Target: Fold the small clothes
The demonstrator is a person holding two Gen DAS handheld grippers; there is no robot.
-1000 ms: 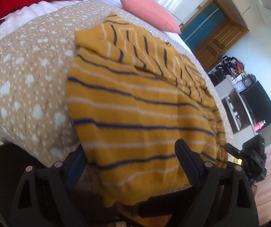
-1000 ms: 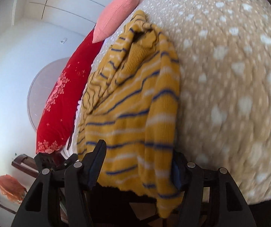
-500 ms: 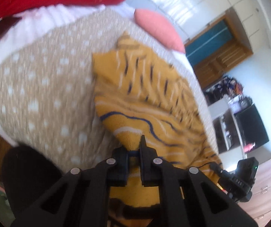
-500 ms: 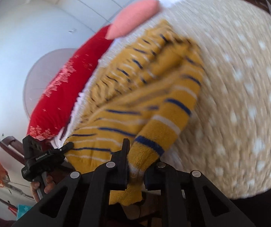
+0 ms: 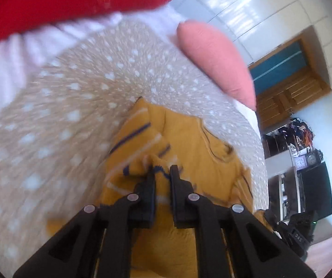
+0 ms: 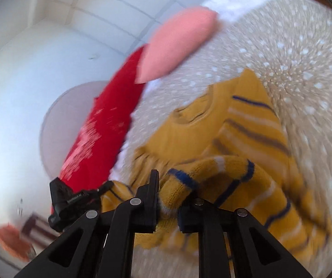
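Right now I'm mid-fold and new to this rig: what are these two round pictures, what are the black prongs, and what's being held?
Each picture comes from a fisheye camera on a handheld two-finger gripper, looking along its fingers; a person holds one in each hand. The black prongs are those fingers. In the left wrist view, the left gripper is shut on the hem of the yellow striped sweater. In the right wrist view, the right gripper has knit bunched between its jaws, which have just been opening. The sweater lies on a tan spotted bedspread, with a pink pillow and a red pillow beyond.
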